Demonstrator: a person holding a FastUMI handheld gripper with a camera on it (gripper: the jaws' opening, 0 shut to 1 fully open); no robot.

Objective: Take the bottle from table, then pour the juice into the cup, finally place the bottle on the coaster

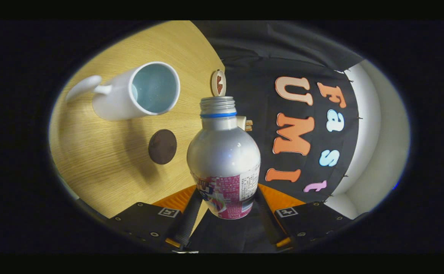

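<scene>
A silver bottle (224, 152) with a blue neck ring, an uncapped threaded mouth and a pink label sits between my fingers. My gripper (227, 207) is shut on the bottle's lower body, one finger on each side. The view is rolled, so the wooden table (104, 171) rises on the left. A white cup (138, 93) with a pale blue inside and a handle stands on it, beyond the bottle and to its left, its mouth turned toward me. The bottle's mouth is apart from the cup's rim. A dark round coaster (162, 146) lies on the table between cup and fingers.
A small round wooden disc (218, 82) with a brown mark lies near the table's far edge, just beyond the bottle's mouth. A small cream object (243, 121) peeks out behind the bottle's neck. The black cloth wall (252, 61) hangs behind the table.
</scene>
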